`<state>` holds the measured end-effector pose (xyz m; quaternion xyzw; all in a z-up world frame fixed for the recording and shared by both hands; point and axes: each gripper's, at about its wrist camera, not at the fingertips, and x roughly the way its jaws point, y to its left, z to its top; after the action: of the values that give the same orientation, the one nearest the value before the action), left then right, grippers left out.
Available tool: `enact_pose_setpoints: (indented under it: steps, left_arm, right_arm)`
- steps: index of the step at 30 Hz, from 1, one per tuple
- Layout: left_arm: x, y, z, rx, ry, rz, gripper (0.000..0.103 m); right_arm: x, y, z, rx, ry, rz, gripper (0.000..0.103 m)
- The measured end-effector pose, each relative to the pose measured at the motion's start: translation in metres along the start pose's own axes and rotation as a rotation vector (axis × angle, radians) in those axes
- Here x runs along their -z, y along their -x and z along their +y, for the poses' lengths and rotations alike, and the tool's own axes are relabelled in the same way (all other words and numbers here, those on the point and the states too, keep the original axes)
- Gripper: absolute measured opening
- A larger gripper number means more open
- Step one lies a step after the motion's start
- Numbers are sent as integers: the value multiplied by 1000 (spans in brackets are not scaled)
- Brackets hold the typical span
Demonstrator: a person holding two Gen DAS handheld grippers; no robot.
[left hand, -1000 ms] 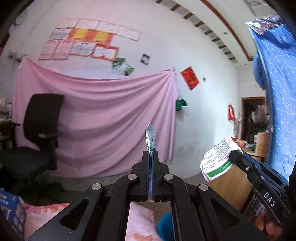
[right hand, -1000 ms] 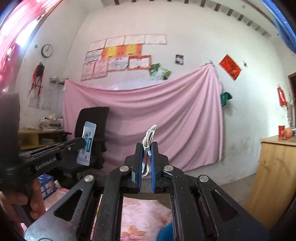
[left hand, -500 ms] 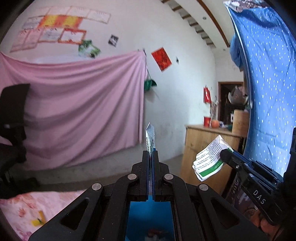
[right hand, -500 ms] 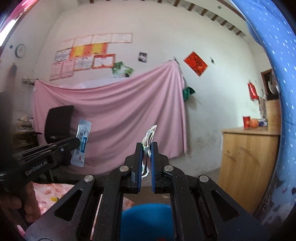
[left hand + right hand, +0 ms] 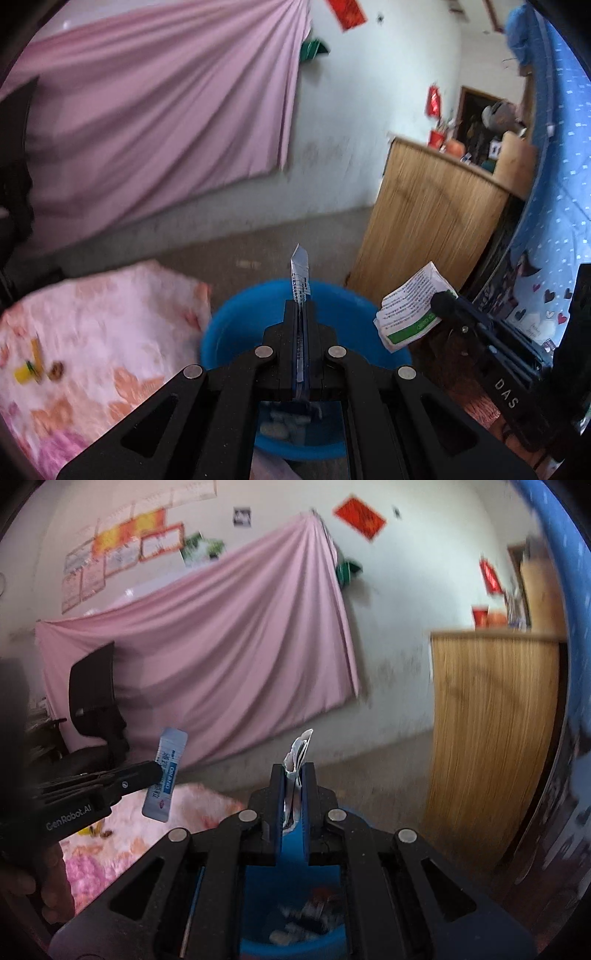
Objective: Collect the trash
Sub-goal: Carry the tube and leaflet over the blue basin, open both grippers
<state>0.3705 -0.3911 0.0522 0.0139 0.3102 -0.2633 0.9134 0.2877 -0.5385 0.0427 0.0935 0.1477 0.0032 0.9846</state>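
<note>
My left gripper (image 5: pixel 301 306) is shut on a thin blue-and-white sachet (image 5: pixel 300 267) that sticks up edge-on past its fingertips. It hangs above a blue basin (image 5: pixel 229 325) with several wrappers in its bottom. In the right wrist view the same sachet (image 5: pixel 166 775) shows flat in the left gripper (image 5: pixel 153 771). My right gripper (image 5: pixel 293 771) is shut on a folded white-and-green packet (image 5: pixel 301 746) over the basin's (image 5: pixel 258 882) near side. That packet (image 5: pixel 410 314) also shows at the right of the left wrist view.
A table with a pink floral cloth (image 5: pixel 92 314) lies left of the basin, with small scraps (image 5: pixel 37 369) on it. A wooden cabinet (image 5: pixel 424 229) stands behind on the right, beside a blue dotted curtain (image 5: pixel 554 184). A black office chair (image 5: pixel 96 701) is at far left.
Both grippers have swung right and tipped downward. The blue basin has come into view beneath them. Each still holds its packet.
</note>
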Motion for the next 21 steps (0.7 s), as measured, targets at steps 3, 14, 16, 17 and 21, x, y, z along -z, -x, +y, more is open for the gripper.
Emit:
enact_pose_setpoints:
  steps: [3,14,16,17,21]
  left_arm:
    - [3,-15,6,-17,21,61,0]
    - [16,-55,20,-19,64,278,1]
    - [17,-56,20,-29,60,291,2]
    - [17,-57,20,-32,58,298,2]
    - [23,-61,24,-47,56,311,3]
  right_arm:
    - [12,-17,-8,-7,-26,72,37]
    - [58,-68,-37,23,-128,348,43]
    - [64,-73,-43,29,-146,382,44]
    - [66,-74,-45,32,-152,392,44]
    - [71,-75,-51,38,-162,423,49]
